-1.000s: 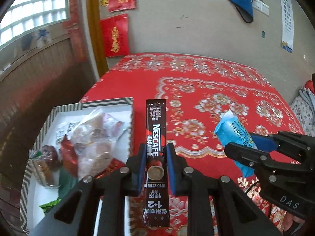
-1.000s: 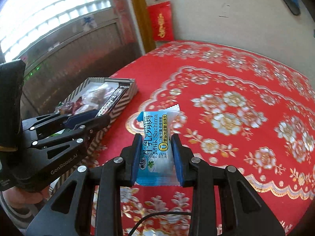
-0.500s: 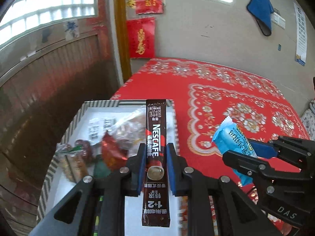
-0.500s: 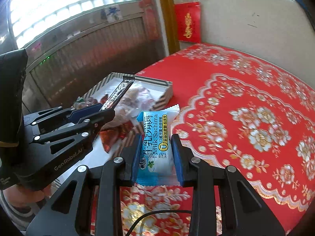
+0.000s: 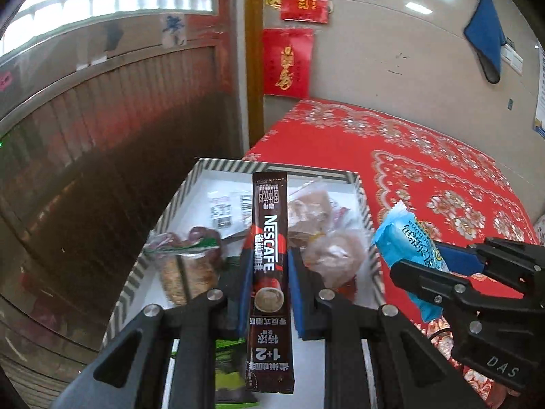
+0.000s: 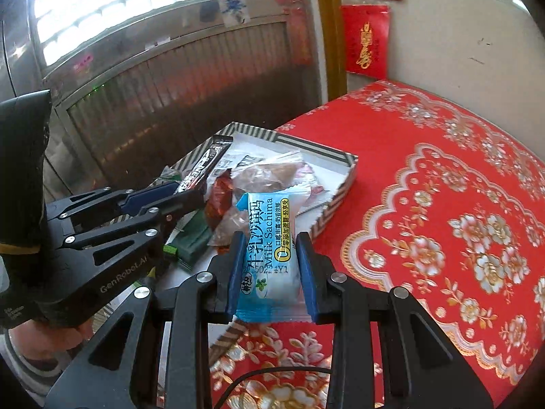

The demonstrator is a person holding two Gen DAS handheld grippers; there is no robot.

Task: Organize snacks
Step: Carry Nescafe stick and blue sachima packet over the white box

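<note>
My left gripper (image 5: 269, 289) is shut on a dark brown Nescafe coffee stick (image 5: 269, 238) and holds it above the striped snack box (image 5: 177, 197). My right gripper (image 6: 270, 266) is shut on a blue Milk Sachima packet (image 6: 269, 238) just over the box's near right edge (image 6: 335, 197). The right gripper with its blue packet (image 5: 408, 248) shows at the right of the left wrist view. The left gripper (image 6: 180, 197) with the stick (image 6: 204, 167) shows at the left of the right wrist view. The box holds several wrapped snacks (image 5: 327, 248).
The box sits at the left corner of a table with a red flowered cloth (image 6: 442, 204). A dark wood-panelled wall (image 5: 102, 153) stands beyond the table's left edge. Red paper hangings (image 5: 287, 61) are on the far wall.
Both grippers have moved left with their packets. The left one went from beside the box to over its middle. The right one came up to the box's right edge.
</note>
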